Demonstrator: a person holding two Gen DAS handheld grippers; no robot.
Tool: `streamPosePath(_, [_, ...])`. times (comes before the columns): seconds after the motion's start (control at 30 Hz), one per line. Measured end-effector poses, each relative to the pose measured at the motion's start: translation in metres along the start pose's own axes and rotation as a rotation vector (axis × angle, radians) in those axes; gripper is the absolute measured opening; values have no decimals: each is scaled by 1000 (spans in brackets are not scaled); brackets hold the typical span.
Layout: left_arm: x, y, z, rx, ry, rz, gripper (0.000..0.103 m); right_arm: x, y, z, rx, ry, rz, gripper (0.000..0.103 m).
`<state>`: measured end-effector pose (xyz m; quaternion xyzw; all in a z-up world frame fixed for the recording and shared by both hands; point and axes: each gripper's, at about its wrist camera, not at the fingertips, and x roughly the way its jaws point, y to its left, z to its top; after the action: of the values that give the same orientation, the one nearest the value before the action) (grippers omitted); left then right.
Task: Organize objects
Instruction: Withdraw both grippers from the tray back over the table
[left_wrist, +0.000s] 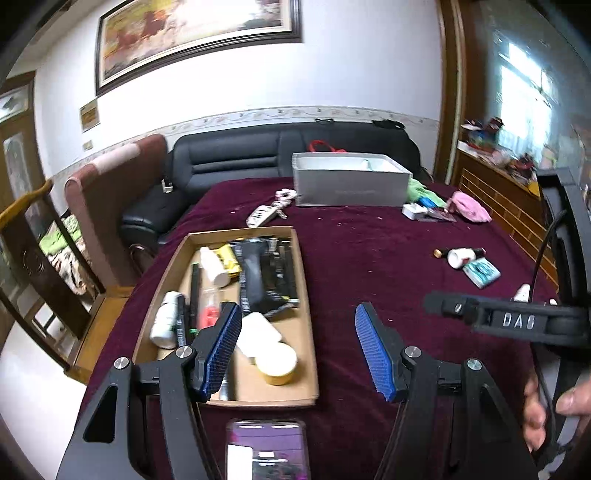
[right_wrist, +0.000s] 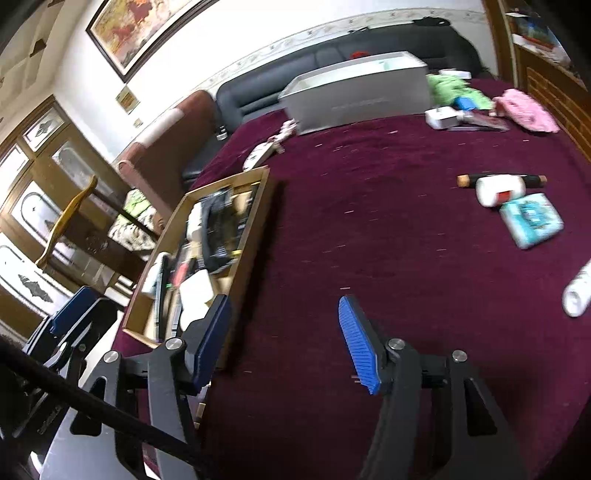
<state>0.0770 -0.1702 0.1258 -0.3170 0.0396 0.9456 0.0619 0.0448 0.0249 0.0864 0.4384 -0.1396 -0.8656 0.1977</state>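
On the worktop (left_wrist: 369, 258), covered in a dark red cloth, a shallow cardboard tray (left_wrist: 312, 369) lies at the left, packed with small goods: white bottles, a black packet, a white pad and a round yellow tub (left_wrist: 277, 363).

The left gripper (left_wrist: 299, 343) hangs above the tray's near right corner. Its jaws stand apart with nothing between them; the left finger covers part of the tray's contents, the right finger is over bare cloth just right of the tray wall. A phone (left_wrist: 267, 450) lies just below the gripper, near the table edge.

The right gripper (right_wrist: 284, 339) also has its jaws parted and empty. In its view the tray (right_wrist: 258, 221) sits to the left, its near corner behind the left finger.

Still loose on the cloth, well to the right of both grippers, are a white bottle (right_wrist: 498, 190), a teal packet (right_wrist: 532, 219) touching it, and a white tube (right_wrist: 578, 291) at the frame edge. A grey box (left_wrist: 351, 184) stands at the far side, with a pink cloth (left_wrist: 469, 208) to its right.

A hand (left_wrist: 535, 413) shows at the lower right of the left view.
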Motion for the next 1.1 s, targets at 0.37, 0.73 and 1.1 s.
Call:
streamPosePath(0.37, [31,-80,-5,93,92,-86,58,-49,-98,0,159,-63,-101,60])
streamPosePath(0.73, [104,-121,-38,57,277,-132,58,-93,-181,12,298,-141,-226,61])
streamPosePath(1.1, [124,-136,-59,85,271,-120,72,-58,-225,48,366,-85,-279,63])
